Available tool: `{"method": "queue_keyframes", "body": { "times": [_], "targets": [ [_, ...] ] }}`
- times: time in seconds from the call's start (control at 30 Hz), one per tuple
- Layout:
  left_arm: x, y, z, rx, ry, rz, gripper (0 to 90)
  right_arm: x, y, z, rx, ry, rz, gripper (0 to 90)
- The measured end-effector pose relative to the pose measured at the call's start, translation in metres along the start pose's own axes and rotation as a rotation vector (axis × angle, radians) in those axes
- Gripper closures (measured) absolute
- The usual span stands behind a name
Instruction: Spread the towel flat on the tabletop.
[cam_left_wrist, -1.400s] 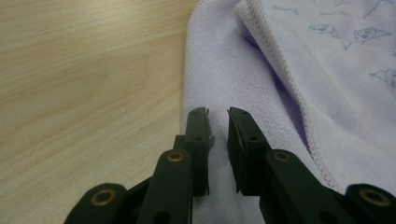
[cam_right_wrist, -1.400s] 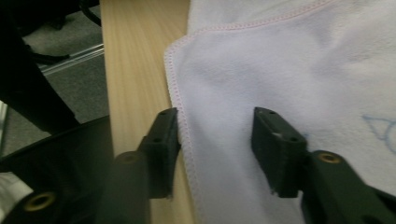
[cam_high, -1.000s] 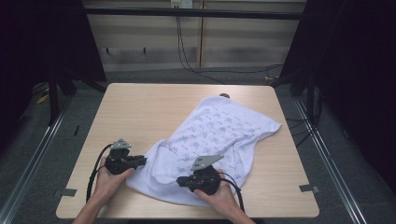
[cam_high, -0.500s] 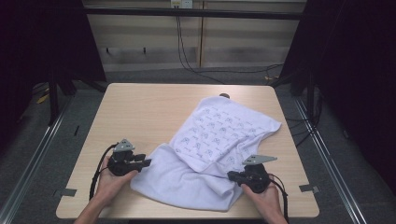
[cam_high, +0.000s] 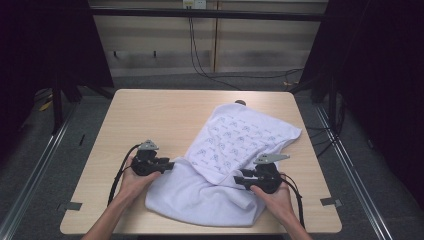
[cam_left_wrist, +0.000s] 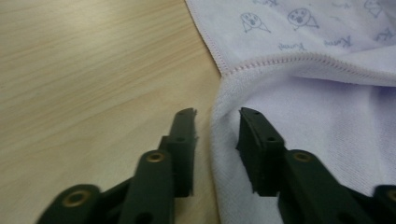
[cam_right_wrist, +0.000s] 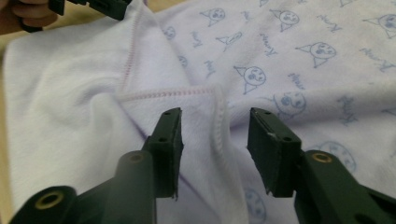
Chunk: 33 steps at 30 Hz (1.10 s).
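Note:
A white towel (cam_high: 240, 140) printed with small blue drawings lies half folded on the wooden table (cam_high: 150, 115), its plain side showing at the front. My left gripper (cam_high: 167, 164) rests at the towel's left edge. Its jaws (cam_left_wrist: 217, 126) have just been closing and still stand apart around the thick towel (cam_left_wrist: 327, 116) edge. My right gripper (cam_high: 237, 179) is low at the front right. Its jaws (cam_right_wrist: 215, 140) have just been opening, and a stitched hem of the towel (cam_right_wrist: 303, 56) lies loose between them.
The person's hands hold both grippers near the table's front edge. Bare wood (cam_left_wrist: 70, 70) stretches left of the towel and across the far left. The left gripper (cam_right_wrist: 93, 4) lies across the cloth from the right one. A dark frame and cables stand behind the table.
The right hand slid rightward along the towel's front, spreading the cloth, and its jaws have opened off it. The left hand shifted a little toward the towel.

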<state>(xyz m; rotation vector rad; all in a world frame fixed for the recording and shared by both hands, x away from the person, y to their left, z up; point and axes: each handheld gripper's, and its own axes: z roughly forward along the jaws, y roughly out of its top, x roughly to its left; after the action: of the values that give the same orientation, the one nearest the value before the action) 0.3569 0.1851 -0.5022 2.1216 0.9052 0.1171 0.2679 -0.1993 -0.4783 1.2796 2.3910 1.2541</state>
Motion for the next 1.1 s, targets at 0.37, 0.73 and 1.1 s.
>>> {"method": "queue_keyframes", "body": {
  "times": [0.37, 0.73, 1.1],
  "targets": [
    [-0.014, 0.01, -0.028, -0.136, -0.062, 0.03, 88.9, 0.008, 0.007, -0.035, -0.119, 0.045, 0.001, 86.7],
    [-0.065, -0.004, -0.098, -0.308, -0.145, 0.131, 88.8, 0.035, -0.001, -0.101, -0.273, 0.063, -0.006, 86.2],
    [-0.111, -0.071, -0.152, -0.239, -0.271, 0.234, 88.0, 0.091, -0.073, -0.135, -0.181, 0.258, -0.12, 78.0]
  ]
}}
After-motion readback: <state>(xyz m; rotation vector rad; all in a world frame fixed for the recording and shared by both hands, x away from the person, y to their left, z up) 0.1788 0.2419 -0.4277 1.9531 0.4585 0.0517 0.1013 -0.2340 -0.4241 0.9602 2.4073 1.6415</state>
